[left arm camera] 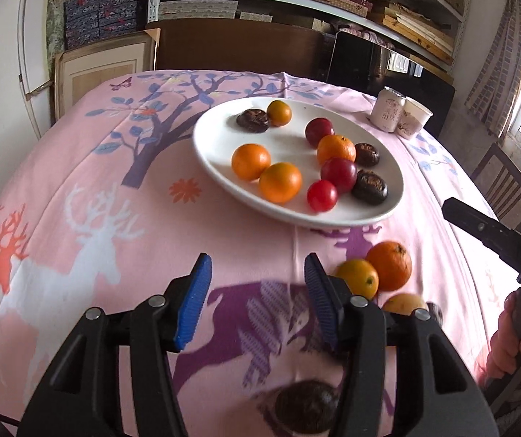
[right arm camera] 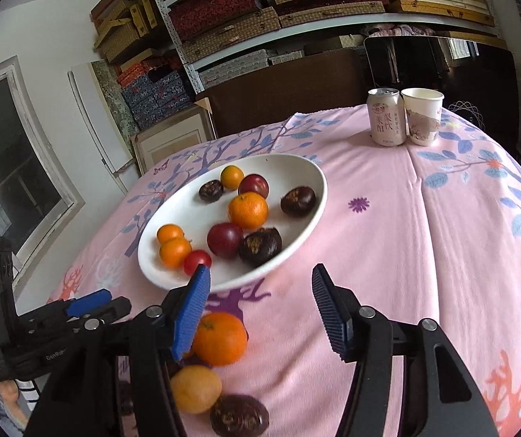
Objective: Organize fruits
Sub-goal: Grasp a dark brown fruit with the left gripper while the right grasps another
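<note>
Both grippers are released, jaws spread and holding nothing. The left gripper (left arm camera: 257,298) hovers over the pink tabletop (left arm camera: 78,167); the white plate (left arm camera: 217,167) of oranges, red plums and dark chestnuts lies ahead of it. Just right of its right finger sit two loose oranges (left arm camera: 389,266). By the right gripper (right arm camera: 260,309), an orange (right arm camera: 220,338) sits beside the left finger.

Glossy white plate (left arm camera: 217,153), matt pink cloth (left arm camera: 78,153)
</note>
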Demonstrator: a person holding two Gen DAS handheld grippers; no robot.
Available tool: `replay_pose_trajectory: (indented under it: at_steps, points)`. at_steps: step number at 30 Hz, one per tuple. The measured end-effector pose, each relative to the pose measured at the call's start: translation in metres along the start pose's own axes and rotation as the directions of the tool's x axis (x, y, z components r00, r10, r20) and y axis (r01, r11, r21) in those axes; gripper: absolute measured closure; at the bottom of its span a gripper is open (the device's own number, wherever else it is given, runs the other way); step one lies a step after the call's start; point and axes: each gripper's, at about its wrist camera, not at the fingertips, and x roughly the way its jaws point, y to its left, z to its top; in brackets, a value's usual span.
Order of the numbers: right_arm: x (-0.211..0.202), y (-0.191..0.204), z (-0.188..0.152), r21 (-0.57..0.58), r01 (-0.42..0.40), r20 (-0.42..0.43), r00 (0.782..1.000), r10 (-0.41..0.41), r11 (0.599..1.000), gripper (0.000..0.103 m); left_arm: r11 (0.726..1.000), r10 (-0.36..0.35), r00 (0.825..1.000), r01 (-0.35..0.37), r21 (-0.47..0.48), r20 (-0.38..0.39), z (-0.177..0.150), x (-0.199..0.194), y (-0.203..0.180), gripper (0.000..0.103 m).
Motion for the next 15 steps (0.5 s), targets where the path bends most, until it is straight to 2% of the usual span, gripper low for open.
replay_pose_trajectory:
  at_steps: [3,7,11,15]
  points:
    - [-0.018,0.000,-0.018,-0.004,0.016,0.012,1.000,-0.016,1.000,0.039,0.999,-0.033,0.999,0.033,0.000,0.002,-0.029,-0.022,0.004,0.039]
    - [-0.032,0.002,-0.035,-0.019,0.017,0.022,1.000,-0.017,1.000,0.033,0.995,-0.068,0.998,0.068,0.071,0.004,-0.057,-0.042,-0.006,0.038]
    - [-0.038,0.001,-0.040,-0.030,0.034,0.036,0.999,-0.033,0.999,0.033,0.983,-0.056,0.997,0.063,0.171,-0.047,-0.073,-0.036,-0.027,0.038]
    - [-0.035,-0.001,-0.039,-0.018,0.033,0.024,0.999,-0.032,0.999,0.033,0.981,-0.071,0.995,0.083,0.177,-0.072,-0.073,-0.032,-0.030,0.038]
